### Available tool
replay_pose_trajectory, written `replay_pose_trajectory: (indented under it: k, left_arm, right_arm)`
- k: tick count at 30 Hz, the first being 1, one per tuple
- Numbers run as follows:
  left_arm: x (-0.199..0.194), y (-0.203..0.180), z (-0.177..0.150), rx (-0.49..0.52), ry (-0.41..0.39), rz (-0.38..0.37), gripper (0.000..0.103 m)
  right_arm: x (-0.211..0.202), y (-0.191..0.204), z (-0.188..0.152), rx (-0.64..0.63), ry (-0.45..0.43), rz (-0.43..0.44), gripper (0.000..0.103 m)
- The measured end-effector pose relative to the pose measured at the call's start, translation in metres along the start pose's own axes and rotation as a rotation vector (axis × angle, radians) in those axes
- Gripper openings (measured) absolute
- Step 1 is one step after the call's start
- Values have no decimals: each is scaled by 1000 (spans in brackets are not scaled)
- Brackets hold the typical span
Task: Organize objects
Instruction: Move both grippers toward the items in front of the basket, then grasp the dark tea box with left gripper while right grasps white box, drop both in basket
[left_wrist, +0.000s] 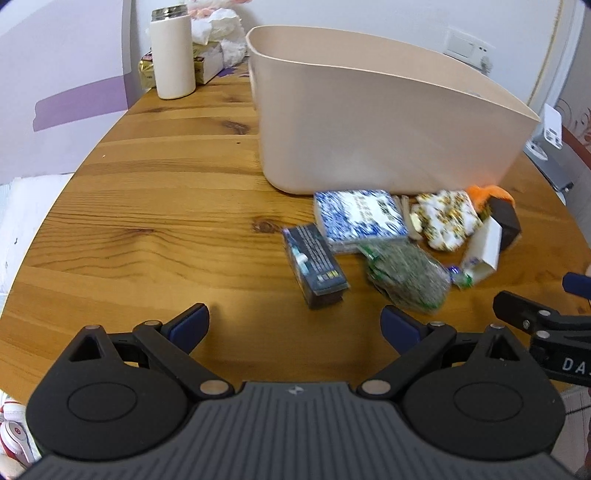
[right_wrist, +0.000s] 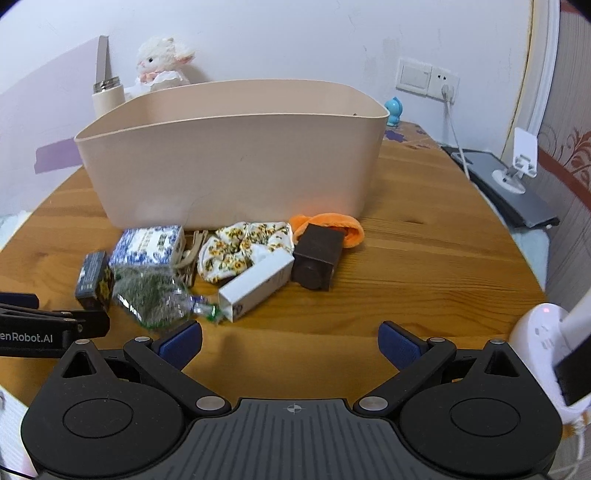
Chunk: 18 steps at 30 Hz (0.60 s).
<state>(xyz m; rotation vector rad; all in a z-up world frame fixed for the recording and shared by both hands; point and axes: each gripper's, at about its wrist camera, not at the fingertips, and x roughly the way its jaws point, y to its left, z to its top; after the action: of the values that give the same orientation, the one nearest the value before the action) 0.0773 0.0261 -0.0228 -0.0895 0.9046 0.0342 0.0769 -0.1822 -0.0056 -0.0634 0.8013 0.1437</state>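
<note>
A: What lies before the beige bin (right_wrist: 229, 166), left to right?
B: Dark box (right_wrist: 93, 280), blue-patterned box (right_wrist: 149, 245), green packet (right_wrist: 151, 295), floral cloth (right_wrist: 240, 247), white carton (right_wrist: 258, 282), brown block (right_wrist: 317, 258), orange cloth (right_wrist: 332, 223).
A: The grippers?
B: Left gripper (left_wrist: 294, 325) and right gripper (right_wrist: 290, 341) hover over the wooden table (right_wrist: 424, 266), jaws spread wide, gripping nothing.
</note>
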Motion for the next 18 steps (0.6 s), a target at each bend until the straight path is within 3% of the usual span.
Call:
replay_pose_trajectory:
  k: [9,16,18]
  left_arm:
    - [18,14,25,-49,11,13,99]
    - [29,9,30,5,24,28,97]
    - [29,6,30,36,14,34,91]
  right_arm:
    - [25,4,25,37,8,39,103]
    - [47,2,30,59,70,45,78]
    - [49,1,29,66,75,47,73]
